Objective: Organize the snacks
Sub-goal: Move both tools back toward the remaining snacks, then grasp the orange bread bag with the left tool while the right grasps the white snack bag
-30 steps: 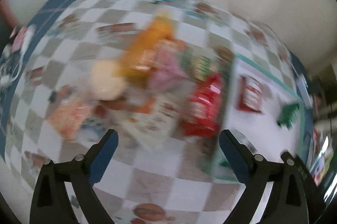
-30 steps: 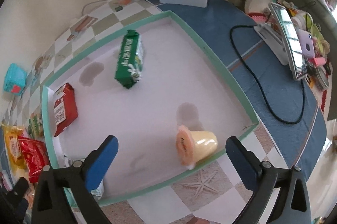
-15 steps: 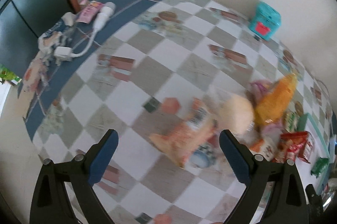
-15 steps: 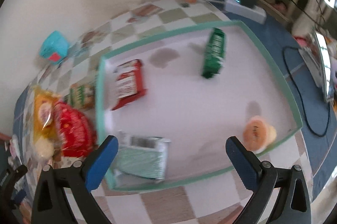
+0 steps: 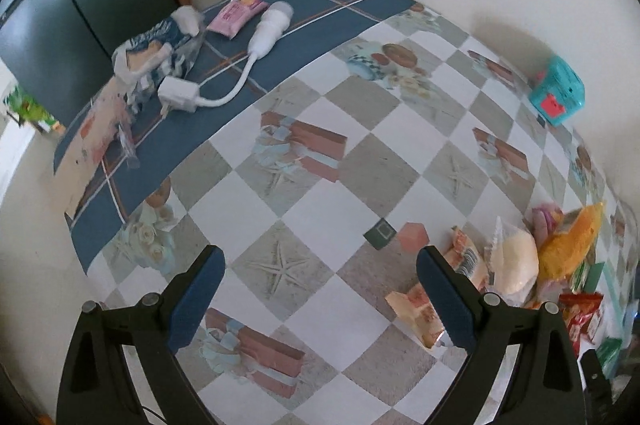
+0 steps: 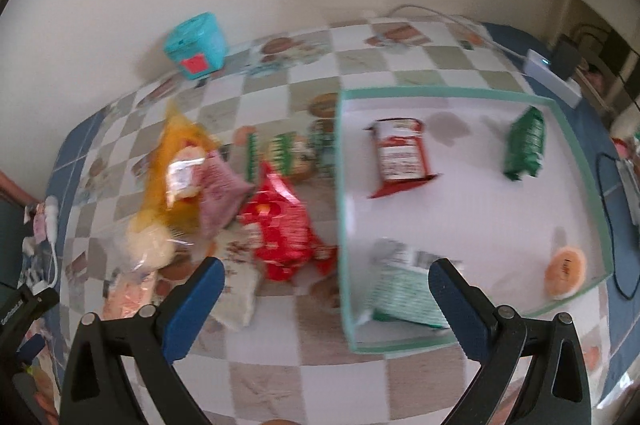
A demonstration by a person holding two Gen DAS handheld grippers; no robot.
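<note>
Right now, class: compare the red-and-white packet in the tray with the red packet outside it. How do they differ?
The red-and-white packet lies alone on the tray floor; the red packet sits in the pile on the tablecloth. The first has a white label panel; the second is almost wholly red. Neither is gripped.

- A table under a checkered cloth (image 5: 320, 225) with a blue border carries everything.
- Ahead of the right gripper (image 6: 324, 299): a green-rimmed tray (image 6: 344, 209).
- Ahead-left: a heap of snack packets (image 6: 224, 201).
- Far ahead-left: a teal box (image 6: 196, 45).
- Far ahead-right: a white power strip (image 6: 552, 77).
</note>
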